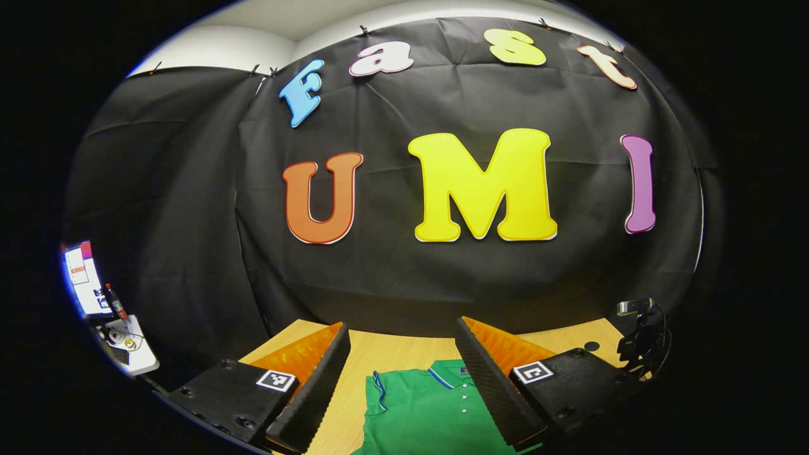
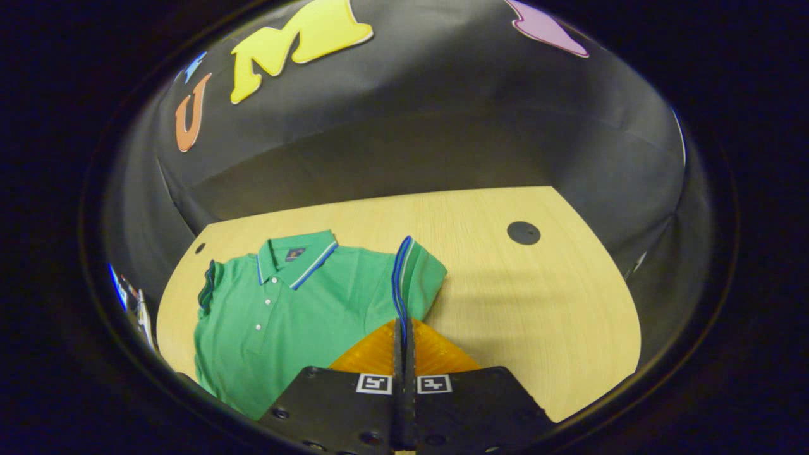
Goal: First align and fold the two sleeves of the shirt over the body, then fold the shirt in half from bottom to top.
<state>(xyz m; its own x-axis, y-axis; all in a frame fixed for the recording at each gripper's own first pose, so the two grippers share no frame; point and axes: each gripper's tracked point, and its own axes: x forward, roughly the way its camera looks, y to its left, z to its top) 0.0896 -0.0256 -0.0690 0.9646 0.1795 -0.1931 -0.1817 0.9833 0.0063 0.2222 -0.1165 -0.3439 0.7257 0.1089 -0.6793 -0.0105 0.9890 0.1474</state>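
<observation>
A green polo shirt (image 2: 297, 303) with blue-trimmed collar and cuffs lies face up on the wooden table (image 2: 537, 303), collar toward the booth wall. In the right gripper view my right gripper (image 2: 402, 332) is shut, its fingers pinching the blue-striped cuff of the sleeve (image 2: 411, 275) on the shirt's right side; that sleeve stands lifted on edge. The other sleeve (image 2: 207, 287) lies flat at the left. In the left gripper view my left gripper (image 1: 404, 366) is open, held above the table, with the shirt's collar (image 1: 442, 373) and button placket seen between its fingers.
A round black disc (image 2: 523, 232) sits in the table top at the back right. A small camera on a black stand (image 1: 641, 335) is at the table's right edge. A monitor and side shelf (image 1: 88, 284) stand off to the left.
</observation>
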